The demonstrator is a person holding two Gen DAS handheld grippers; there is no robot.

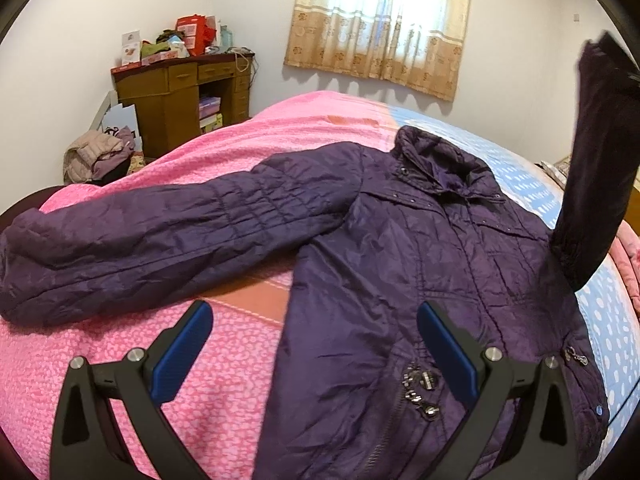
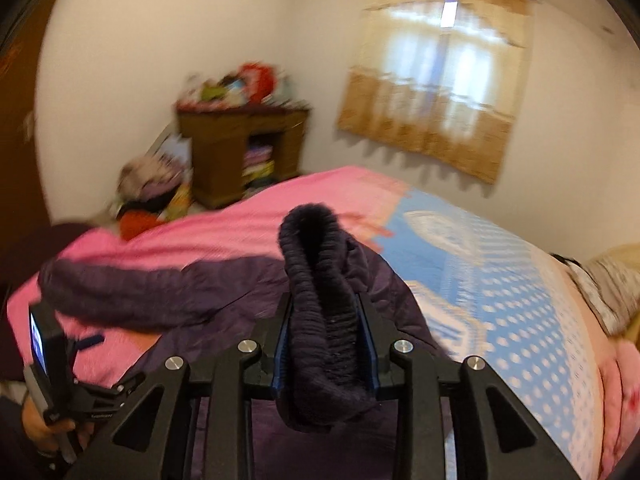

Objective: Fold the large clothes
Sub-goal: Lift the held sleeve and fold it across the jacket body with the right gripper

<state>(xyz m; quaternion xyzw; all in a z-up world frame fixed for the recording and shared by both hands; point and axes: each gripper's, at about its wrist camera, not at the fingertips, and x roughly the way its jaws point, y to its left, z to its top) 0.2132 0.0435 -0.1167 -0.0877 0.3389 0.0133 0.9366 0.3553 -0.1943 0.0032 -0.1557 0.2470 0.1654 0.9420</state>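
A dark purple quilted jacket (image 1: 420, 264) lies front up on the bed (image 1: 120, 360), collar toward the far wall. Its one sleeve (image 1: 140, 240) stretches out flat to the left. Its other sleeve (image 1: 596, 168) is lifted up at the right edge of the left wrist view. My left gripper (image 1: 314, 316) is open and empty, hovering over the jacket's lower left edge. My right gripper (image 2: 326, 312) is shut on the knitted cuff (image 2: 320, 280) of the lifted sleeve, above the jacket (image 2: 168, 292). The left gripper's body (image 2: 52, 360) shows low left in the right wrist view.
The bed cover is pink on the left and blue with white dots (image 1: 616, 340) on the right. A wooden desk (image 1: 180, 96) piled with clutter stands at the far wall, with a heap of clothes (image 1: 96, 156) beside it. A curtained window (image 1: 380, 24) is behind the bed.
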